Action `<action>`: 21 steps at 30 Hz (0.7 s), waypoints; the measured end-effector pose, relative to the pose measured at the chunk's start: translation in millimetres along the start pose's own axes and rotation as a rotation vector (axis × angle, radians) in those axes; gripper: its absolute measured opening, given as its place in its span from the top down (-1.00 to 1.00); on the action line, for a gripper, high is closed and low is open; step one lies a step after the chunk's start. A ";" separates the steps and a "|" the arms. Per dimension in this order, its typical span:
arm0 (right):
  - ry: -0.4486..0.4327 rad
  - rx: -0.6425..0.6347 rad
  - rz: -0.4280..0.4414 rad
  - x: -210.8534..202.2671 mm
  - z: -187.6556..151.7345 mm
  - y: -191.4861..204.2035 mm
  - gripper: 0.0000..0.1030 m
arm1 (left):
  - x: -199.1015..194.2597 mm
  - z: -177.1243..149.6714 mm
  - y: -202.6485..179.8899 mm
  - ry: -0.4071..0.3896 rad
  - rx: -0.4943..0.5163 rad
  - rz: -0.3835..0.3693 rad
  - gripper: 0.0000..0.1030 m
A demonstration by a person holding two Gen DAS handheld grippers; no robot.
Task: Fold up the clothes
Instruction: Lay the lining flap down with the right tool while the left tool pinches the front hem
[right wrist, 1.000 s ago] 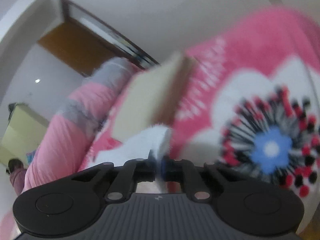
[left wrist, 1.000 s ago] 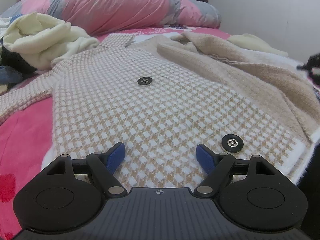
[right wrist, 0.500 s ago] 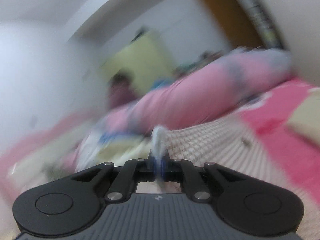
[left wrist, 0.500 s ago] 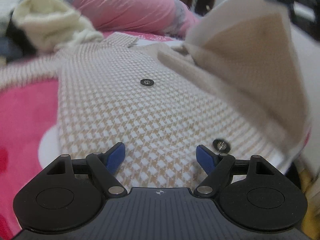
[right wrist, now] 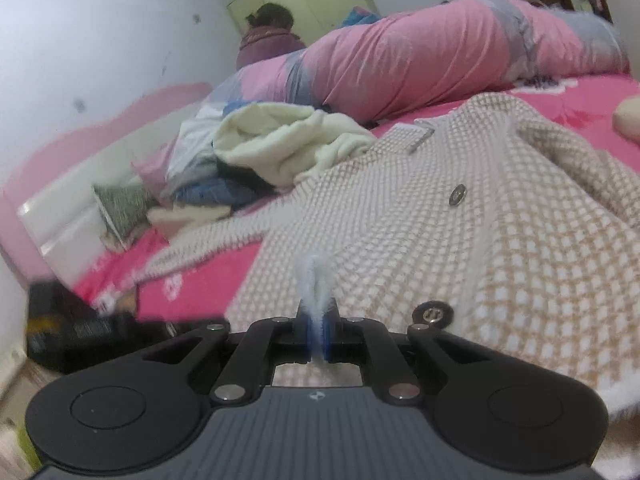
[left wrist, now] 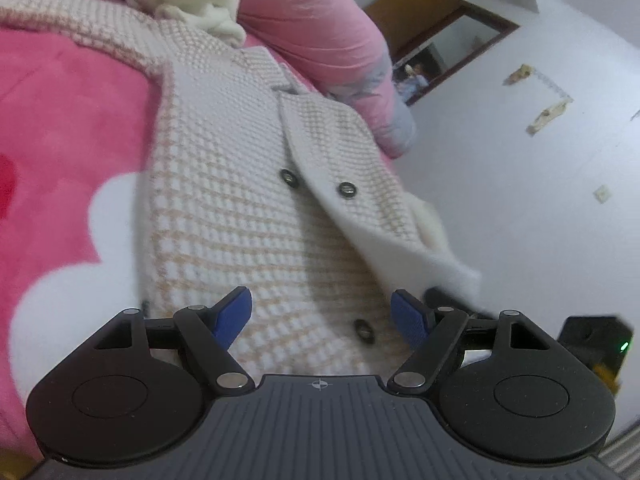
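The right hand-held gripper (right wrist: 316,336), clamped on the beige-and-white checked knit cardigan's (left wrist: 240,184) front panel, has swung it closed across the body; the left hand-held gripper (left wrist: 322,314) gapes empty.

The left gripper (left wrist: 322,314) is wide open over the checked cardigan (left wrist: 240,216). The cardigan lies on the pink blanket (left wrist: 60,120). A big pink pillow (left wrist: 316,28) sits behind the cardigan.
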State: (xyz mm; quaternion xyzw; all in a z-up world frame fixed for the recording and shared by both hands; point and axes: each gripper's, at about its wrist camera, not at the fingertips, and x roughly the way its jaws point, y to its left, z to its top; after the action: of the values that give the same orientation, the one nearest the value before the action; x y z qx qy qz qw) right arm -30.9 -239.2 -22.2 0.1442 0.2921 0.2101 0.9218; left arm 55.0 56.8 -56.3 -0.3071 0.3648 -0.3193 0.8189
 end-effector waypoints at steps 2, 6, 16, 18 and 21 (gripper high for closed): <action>0.042 -0.115 -0.058 8.1 -9.2 12.5 0.89 | 4.6 0.2 -2.2 0.006 0.009 -0.003 -0.51; 0.141 -0.303 -0.196 27.0 -40.0 34.2 0.80 | 20.0 -0.1 -2.2 0.045 0.005 0.016 -0.51; 0.046 -0.057 -0.122 -37.1 -60.7 7.9 0.35 | 45.0 -2.2 -20.5 0.119 0.063 -0.007 -0.47; 0.020 0.027 -0.121 -52.9 -62.7 -4.4 0.35 | 49.1 -3.8 -25.8 0.114 0.089 0.025 -0.33; -0.082 0.221 -0.165 -85.5 -61.5 -39.9 0.34 | 55.1 -7.3 -32.1 0.112 0.102 0.056 -0.20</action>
State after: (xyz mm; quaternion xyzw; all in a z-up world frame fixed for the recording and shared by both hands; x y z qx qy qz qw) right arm -119.0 -305.5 -45.3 0.2287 0.2865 0.0941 0.9256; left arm 68.9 -5.9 -58.8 -0.2364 0.4018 -0.3311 0.8204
